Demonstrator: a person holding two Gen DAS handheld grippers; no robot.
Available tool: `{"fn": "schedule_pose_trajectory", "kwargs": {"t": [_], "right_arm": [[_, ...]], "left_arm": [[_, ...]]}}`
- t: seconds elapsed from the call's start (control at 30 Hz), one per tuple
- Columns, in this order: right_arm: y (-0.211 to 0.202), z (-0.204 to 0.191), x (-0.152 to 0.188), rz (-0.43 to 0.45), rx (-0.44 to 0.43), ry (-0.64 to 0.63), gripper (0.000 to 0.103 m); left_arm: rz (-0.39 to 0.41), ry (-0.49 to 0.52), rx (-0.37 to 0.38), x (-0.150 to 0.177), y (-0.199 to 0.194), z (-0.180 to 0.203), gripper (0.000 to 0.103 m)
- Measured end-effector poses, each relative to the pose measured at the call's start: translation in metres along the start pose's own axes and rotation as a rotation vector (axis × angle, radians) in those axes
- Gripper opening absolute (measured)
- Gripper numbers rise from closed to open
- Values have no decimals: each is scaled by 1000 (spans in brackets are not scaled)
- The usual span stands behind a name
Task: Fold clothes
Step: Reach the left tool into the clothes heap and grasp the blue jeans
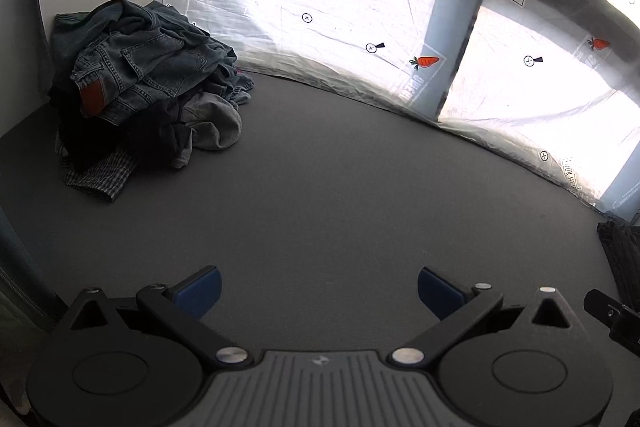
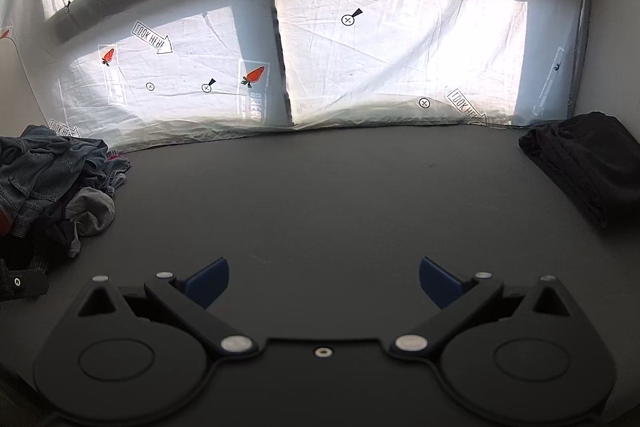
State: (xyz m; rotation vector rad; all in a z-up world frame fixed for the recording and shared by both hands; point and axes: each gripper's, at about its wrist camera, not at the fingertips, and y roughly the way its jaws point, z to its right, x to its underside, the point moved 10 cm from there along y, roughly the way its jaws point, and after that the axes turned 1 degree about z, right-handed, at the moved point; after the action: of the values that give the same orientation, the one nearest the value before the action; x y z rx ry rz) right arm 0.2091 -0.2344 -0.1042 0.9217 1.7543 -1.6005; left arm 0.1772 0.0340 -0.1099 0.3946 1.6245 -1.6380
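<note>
Both tools are idle. The left gripper (image 1: 319,291) and the right gripper (image 2: 324,282) stand with their blue pads spread wide and nothing between them, hovering above the bare middle of the dark table (image 1: 340,187).

The work to be done sits at the far left: a heap of unfolded clothes (image 1: 144,95), with a pair of blue jeans (image 1: 132,67) on top, a grey garment (image 1: 216,125) slumped at its near right side and a checked piece (image 1: 100,175) poking out underneath. At the far right, against the backdrop, lies a folded black garment (image 2: 588,163), apparently finished.

Risks, as judged from this layout: the heap is tangled, so a pinch on the jeans may lift neighbouring items with it and drag them across the table. A grab at a single thin layer could slip out of the pads. The heap sits tight against the printed plastic sheet (image 2: 360,47), which a reaching finger could snag. Any garment spread rightward may disturb the folded black garment.

Limits of view: the lower layers of the heap are dark and cannot be told apart, so the count of items is unknown. The right wrist view cuts off the heap's left part; the left wrist view shows only a sliver of the black garment. No hand is visible.
</note>
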Motion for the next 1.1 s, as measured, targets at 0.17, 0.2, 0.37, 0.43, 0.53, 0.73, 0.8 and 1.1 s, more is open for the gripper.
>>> {"fn": "schedule_pose_trajectory", "kwargs": {"t": [0.17, 0.2, 0.37, 0.43, 0.53, 0.73, 0.8, 1.1], "right_arm": [[36, -47, -17, 18, 14, 23, 103], [42, -55, -19, 21, 16, 29, 103], [81, -86, -32, 18, 47, 88, 103], [101, -95, -39, 15, 69, 107, 103], [128, -108, -49, 12, 95, 115, 103], [174, -135, -72, -22, 150, 79, 103], [183, -147, -77, -30, 145, 44, 103], [209, -199, -52, -139, 49, -68, 103]], "left_arm": [[7, -141, 49, -54, 52, -51, 103], [7, -176, 55, -62, 60, -61, 103], [33, -348, 69, -121, 101, -130, 103], [54, -384, 63, -145, 116, -160, 103], [90, -416, 30, -174, 131, -200, 102], [252, -424, -62, -226, 137, -273, 87], [317, -399, -106, -235, 132, -289, 80], [344, -510, -209, -224, 135, -340, 66]]}}
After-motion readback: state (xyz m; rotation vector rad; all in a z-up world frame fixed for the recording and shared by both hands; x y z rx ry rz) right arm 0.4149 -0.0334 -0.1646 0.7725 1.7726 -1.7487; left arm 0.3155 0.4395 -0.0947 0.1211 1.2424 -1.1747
